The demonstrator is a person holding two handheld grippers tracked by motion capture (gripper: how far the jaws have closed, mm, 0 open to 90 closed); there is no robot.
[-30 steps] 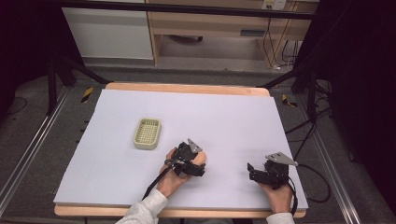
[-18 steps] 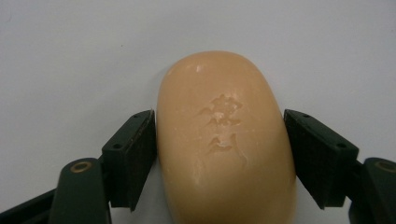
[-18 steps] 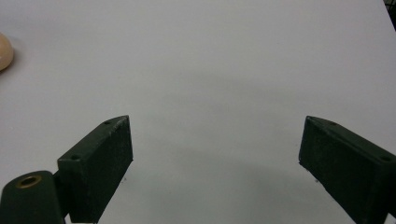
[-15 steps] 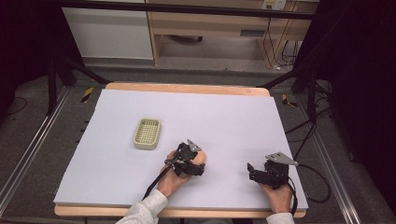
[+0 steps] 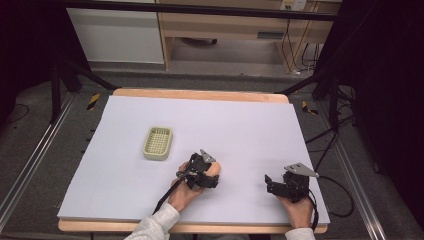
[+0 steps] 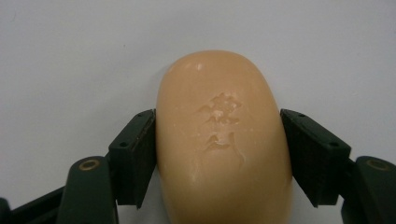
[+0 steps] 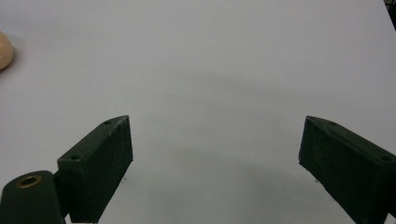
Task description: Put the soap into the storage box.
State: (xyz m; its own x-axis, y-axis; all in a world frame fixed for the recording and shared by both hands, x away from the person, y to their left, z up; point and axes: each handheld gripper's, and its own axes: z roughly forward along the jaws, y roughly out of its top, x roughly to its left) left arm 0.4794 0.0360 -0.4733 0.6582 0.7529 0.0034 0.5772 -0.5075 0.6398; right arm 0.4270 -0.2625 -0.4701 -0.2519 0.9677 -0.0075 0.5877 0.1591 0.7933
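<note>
My left gripper (image 6: 219, 140) is clamped on the peach soap bar (image 6: 223, 135), which lies on the white surface (image 5: 240, 125) near the soap dish (image 5: 158, 143). My right gripper (image 7: 215, 158) is spread wide, holding nothing.

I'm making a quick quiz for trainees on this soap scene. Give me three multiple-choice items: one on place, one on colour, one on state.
1. Where is the soap dish relative to the left gripper?
A. farther away, to its left
B. at the table's right edge
C. under it

2. What colour is the soap bar?
A. blue
B. peach
C. black

3. How is the right gripper?
A. shut on soap
B. open, holding nothing
C. shut on the dish

Answers: A, high view shows it; B, plain between the fingers; C is wrong, B: bare table between its fingers.
</note>
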